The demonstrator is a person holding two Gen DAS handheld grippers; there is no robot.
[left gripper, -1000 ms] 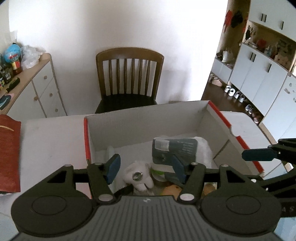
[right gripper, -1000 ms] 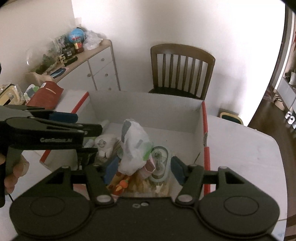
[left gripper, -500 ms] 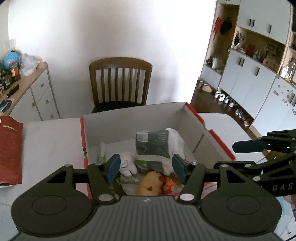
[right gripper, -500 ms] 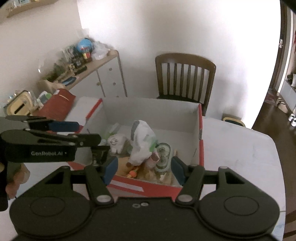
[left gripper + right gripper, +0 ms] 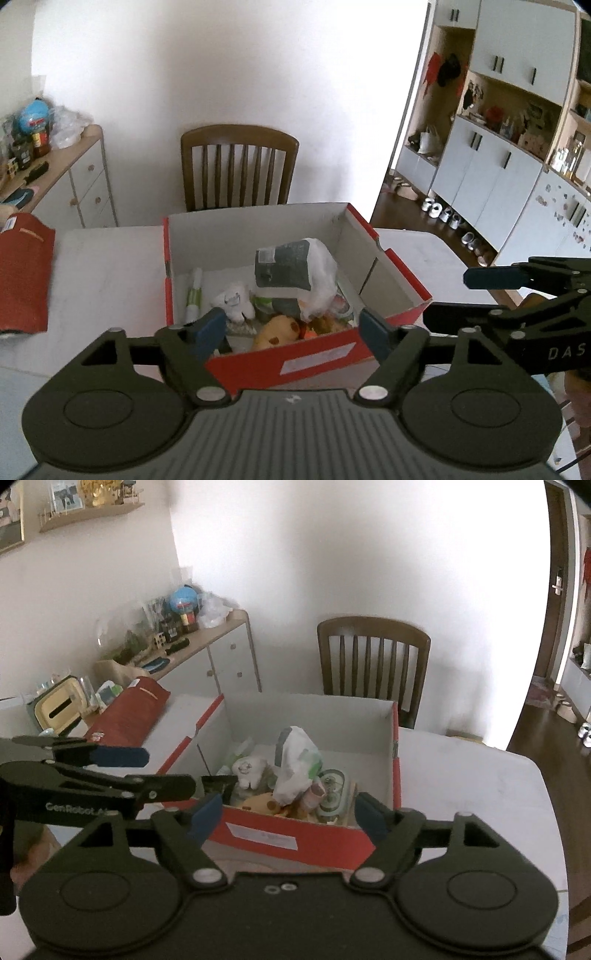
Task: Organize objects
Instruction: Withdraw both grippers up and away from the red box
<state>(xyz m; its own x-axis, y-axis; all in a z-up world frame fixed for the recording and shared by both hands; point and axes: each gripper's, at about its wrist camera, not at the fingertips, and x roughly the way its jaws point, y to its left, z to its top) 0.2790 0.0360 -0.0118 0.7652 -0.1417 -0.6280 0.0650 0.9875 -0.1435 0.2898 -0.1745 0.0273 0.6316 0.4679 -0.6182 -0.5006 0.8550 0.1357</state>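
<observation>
A red shoebox (image 5: 317,360) with white inner walls (image 5: 306,716) stands on the white table. It holds a grey-and-white plastic packet (image 5: 291,266), a white plush toy (image 5: 232,299), a tan plush (image 5: 277,330), a white tube (image 5: 194,291) and a green round tin (image 5: 332,797). My left gripper (image 5: 293,332) is open and empty, just short of the box's near wall. My right gripper (image 5: 288,814) is open and empty, also before the near wall. Each gripper shows at the edge of the other's view.
A brown wooden chair (image 5: 238,168) stands behind the table. A red pouch (image 5: 22,277) lies on the table at the left. A white sideboard (image 5: 218,657) with clutter is further left. White cupboards (image 5: 495,173) and shoes on the floor are at the right.
Both grippers have pulled back and up, out from over the box contents to in front of its near wall. Both stay open and empty.
</observation>
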